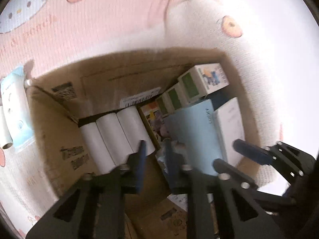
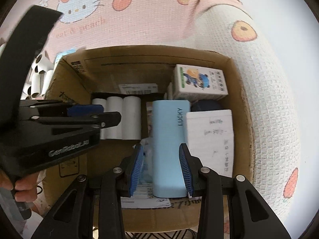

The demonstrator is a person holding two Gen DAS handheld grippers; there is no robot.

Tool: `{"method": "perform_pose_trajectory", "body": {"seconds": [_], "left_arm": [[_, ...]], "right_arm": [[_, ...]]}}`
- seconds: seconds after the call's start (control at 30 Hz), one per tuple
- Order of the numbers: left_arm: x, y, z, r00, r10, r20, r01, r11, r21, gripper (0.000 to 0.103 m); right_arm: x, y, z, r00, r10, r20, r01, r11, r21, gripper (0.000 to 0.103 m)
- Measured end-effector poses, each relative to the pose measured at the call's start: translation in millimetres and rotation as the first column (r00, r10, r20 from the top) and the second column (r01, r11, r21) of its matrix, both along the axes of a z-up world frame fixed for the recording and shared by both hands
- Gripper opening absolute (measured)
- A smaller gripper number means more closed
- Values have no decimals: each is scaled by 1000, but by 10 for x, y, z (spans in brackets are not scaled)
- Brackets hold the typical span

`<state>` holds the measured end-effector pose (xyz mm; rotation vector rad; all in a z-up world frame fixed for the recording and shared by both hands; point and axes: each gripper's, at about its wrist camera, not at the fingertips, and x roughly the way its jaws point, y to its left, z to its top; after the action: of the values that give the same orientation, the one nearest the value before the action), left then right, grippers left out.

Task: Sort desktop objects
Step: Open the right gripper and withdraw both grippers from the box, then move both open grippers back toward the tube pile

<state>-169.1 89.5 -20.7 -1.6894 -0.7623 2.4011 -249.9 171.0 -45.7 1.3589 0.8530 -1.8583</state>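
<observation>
An open cardboard carton (image 2: pixel 129 73) (image 1: pixel 129 73) stands on a pink cartoon-print cloth (image 2: pixel 139 20). In the right wrist view a light blue box marked LUCKY (image 2: pixel 169 131) (image 1: pixel 191 131) runs lengthwise between the pads of my right gripper (image 2: pixel 161 145) (image 1: pixel 225 152), over the carton's inside. The gripper is shut on it. My left gripper (image 1: pixel 155 142) (image 2: pixel 111 112) hangs above three white paper rolls (image 1: pixel 117 135) (image 2: pixel 123 117) that lie side by side on the carton floor. Its pads stand a narrow gap apart with nothing between them.
Inside the carton are a white box (image 2: pixel 211 139), a panda-print carton (image 2: pixel 199 81), a dark round thing and a plastic bag. Several loose rolls (image 2: pixel 39 73) and a blue tissue pack (image 1: pixel 16 107) lie left of the carton. A hand (image 2: pixel 22 187) holds the left gripper.
</observation>
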Motion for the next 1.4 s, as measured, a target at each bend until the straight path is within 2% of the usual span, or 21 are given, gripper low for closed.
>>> {"method": "perform_pose_trajectory", "body": {"seconds": [0.07, 0.17, 0.3, 0.37, 0.43, 0.57, 0.67, 0.73, 1.0, 1.13, 1.27, 1.4], "left_arm": [[117, -4, 116, 998, -12, -55, 11, 1000, -10, 10], [162, 3, 141, 987, -23, -162, 15, 999, -49, 9], [409, -3, 299, 940, -75, -333, 19, 986, -167, 9], [556, -38, 362, 919, -102, -382, 17, 975, -221, 9], [675, -131, 357, 915, -101, -391, 18, 977, -211, 9], [846, -369, 178, 921, -60, -386, 13, 992, -123, 9], [1058, -594, 191, 899, -31, -437, -6, 996, -83, 9], [1174, -722, 218, 892, -6, -452, -43, 994, -98, 9], [1415, -1111, 212, 863, 34, -503, -99, 990, -102, 9], [1501, -1242, 94, 873, 33, -487, -98, 989, -108, 9], [1572, -1346, -63, 890, 1, -456, -78, 986, -150, 9], [1648, -1502, -243, 908, -23, -418, -59, 982, -181, 10]], "right_arm": [[58, -62, -2, 1000, 17, 1, -17, 1000, -1, 34], [164, -144, 19, 999, 43, 0, -43, 999, -5, 34], [318, -266, 39, 996, 84, 1, -84, 996, -9, 34], [401, -330, 45, 994, 113, 1, -113, 994, -7, 34], [494, -394, 61, 990, 143, -2, -143, 990, -4, 34], [646, -537, 58, 981, 195, -14, -195, 981, -3, 34], [770, -643, 87, 973, 232, -21, -232, 973, -2, 34], [858, -734, 99, 964, 263, -27, -263, 965, 9, 34], [1204, -1159, 219, 925, 374, -66, -372, 928, 32, 34], [1409, -1368, 246, 902, 425, -76, -424, 905, 27, 34], [1606, -1570, 148, 879, 472, -62, -471, 881, 41, 34], [1717, -1708, -3, 877, 478, -58, -476, 878, 47, 34]]}}
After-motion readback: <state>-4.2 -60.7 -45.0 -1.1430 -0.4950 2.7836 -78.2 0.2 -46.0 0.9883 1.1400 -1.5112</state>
